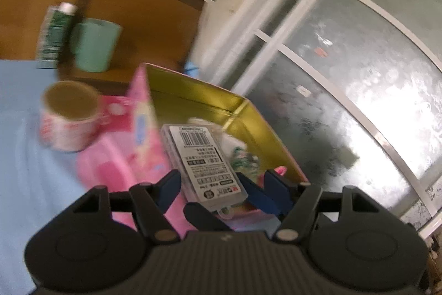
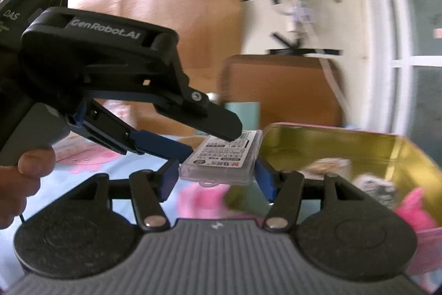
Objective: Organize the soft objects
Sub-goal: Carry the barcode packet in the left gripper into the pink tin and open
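A flat clear plastic pack with a white barcode label (image 1: 204, 159) is held in the air above the open gold-lined tin box (image 1: 257, 129). In the left wrist view it lies between my left gripper's (image 1: 221, 181) blue fingers. In the right wrist view the left gripper (image 2: 212, 140) comes in from the left and clamps the pack (image 2: 223, 156) top and bottom. My right gripper (image 2: 216, 179) has its fingers on either side of the pack's near end. The tin (image 2: 359, 145) holds several soft items, one pink (image 2: 414, 209).
A pink patterned lid (image 1: 141, 118) stands against the tin. A red-and-white mug (image 1: 66, 115), a teal cup (image 1: 95, 46) and a green carton (image 1: 54, 35) stand to the left. Blue cloth (image 1: 27, 170) covers the table. A glass door (image 1: 345, 73) is on the right.
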